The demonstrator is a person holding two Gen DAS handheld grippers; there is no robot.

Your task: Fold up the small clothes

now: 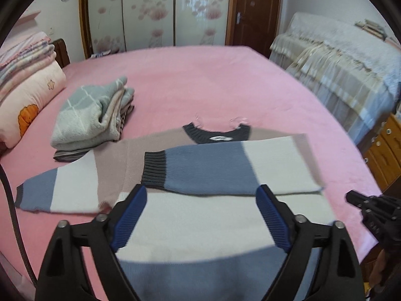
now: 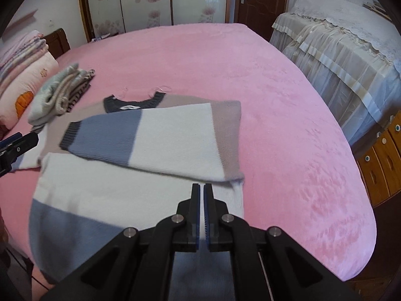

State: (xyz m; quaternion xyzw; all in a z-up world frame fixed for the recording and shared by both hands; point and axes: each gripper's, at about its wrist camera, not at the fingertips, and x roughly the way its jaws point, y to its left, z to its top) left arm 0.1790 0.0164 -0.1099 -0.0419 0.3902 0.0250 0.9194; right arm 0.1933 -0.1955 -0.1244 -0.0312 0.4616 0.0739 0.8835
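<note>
Left hand-held gripper (image 1: 201, 193), spread, seemingly hovers above sweater (image 1: 195, 215).

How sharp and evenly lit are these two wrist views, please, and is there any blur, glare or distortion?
Left wrist view: the striped knitted sweater smears at its edges, glare sits on the glossy flowered wardrobe doors, and a soft shadow crosses the sweater's hem. Right wrist view: daylight is even, the sweater's folded sleeve is blurred, and the fisheye bends the pink bedspread and darkens the corners.
</note>
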